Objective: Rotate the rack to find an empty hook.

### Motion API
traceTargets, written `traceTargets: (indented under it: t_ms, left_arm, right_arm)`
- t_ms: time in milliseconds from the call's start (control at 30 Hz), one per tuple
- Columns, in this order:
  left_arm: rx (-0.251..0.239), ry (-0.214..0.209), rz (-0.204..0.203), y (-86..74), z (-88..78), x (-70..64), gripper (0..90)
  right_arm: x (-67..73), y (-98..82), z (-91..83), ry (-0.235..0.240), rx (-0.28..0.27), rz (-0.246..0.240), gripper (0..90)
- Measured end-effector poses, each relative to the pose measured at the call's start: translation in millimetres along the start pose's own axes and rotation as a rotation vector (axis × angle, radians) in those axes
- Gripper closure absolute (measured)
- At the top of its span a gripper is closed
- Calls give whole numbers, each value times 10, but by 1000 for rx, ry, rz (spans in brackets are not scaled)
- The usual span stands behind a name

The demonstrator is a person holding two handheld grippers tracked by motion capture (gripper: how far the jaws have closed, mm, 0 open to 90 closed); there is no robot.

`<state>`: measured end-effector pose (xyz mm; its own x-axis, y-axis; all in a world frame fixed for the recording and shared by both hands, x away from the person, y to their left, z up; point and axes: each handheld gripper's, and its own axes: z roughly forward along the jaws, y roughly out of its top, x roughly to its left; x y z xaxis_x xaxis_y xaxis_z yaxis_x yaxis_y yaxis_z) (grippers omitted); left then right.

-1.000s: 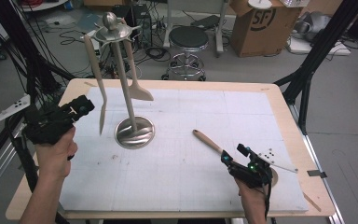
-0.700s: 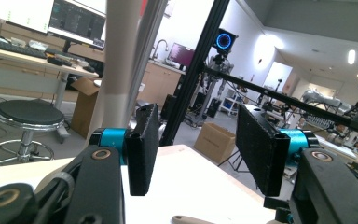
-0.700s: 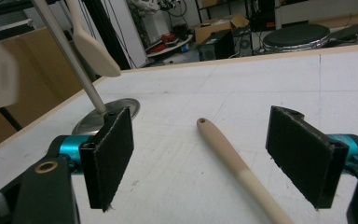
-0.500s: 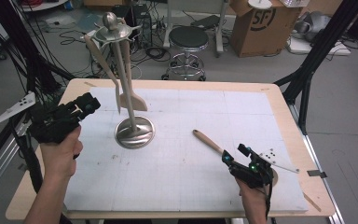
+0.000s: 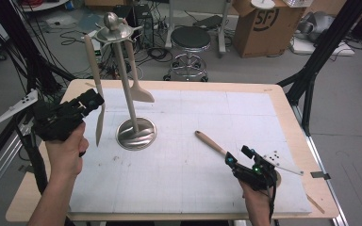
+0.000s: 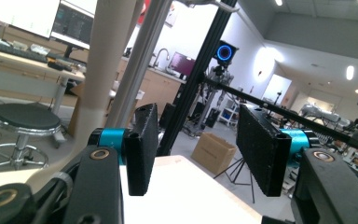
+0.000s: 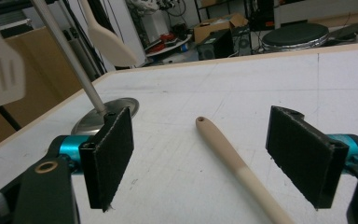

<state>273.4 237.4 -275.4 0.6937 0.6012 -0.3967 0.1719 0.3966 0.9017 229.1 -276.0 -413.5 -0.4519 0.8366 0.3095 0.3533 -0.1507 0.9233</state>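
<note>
Two hand-held grippers at a utensil stand

Left hand-held gripper (image 5: 93,100) spread beside the hanging spatula (image 5: 95,89); right hand-held gripper (image 5: 238,162) spread around the wooden spoon's handle (image 7: 233,161), near the worktop's (image 5: 179,197) right edge.

A slotted cream spatula (image 5: 95,89) hangs upright from the metal utensil stand (image 5: 135,133), blade down, beside a second hanging spatula (image 5: 138,77). A wooden-handled utensil (image 5: 211,143) lies flat on the white surface (image 5: 184,183), handle pointing toward the stand.

- The table (image 5: 283,117) is seen from above and in front, from afar.
- The utensil stand (image 6: 135,60) is viewed close, upward, from beside it.
- The utensil stand (image 7: 74,65) is faced low across the table; it is shared by all views.
</note>
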Motion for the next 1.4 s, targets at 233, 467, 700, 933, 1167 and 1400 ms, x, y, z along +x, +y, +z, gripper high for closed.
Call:
traceTargets:
  t_ms: [233, 467, 700, 933, 1167, 1400]
  left_arm:
    - [-38, -32, -15, 75, 118, -39, 566]
    - [-46, 1, 20, 159, 215, -117, 781]
    - [-80, 104, 56, 233, 329, -150, 899]
    - [-111, 132, 25, 269, 491, -223, 900]
    - [-153, 142, 26, 288, 618, -379, 900]
    - [-206, 134, 43, 390, 642, -474, 899]
  right_arm:
    - [-7, -2, 2, -1, -1, -1, 225]
    - [-11, -5, 7, 1, 2, -3, 225]
    - [-3, 0, 3, 5, -4, 1, 225]
    - [-7, -10, 24, 8, 0, 3, 225]
    - [-15, -7, 14, 7, -2, 7, 225]
    - [-18, -9, 8, 6, -7, 9, 225]
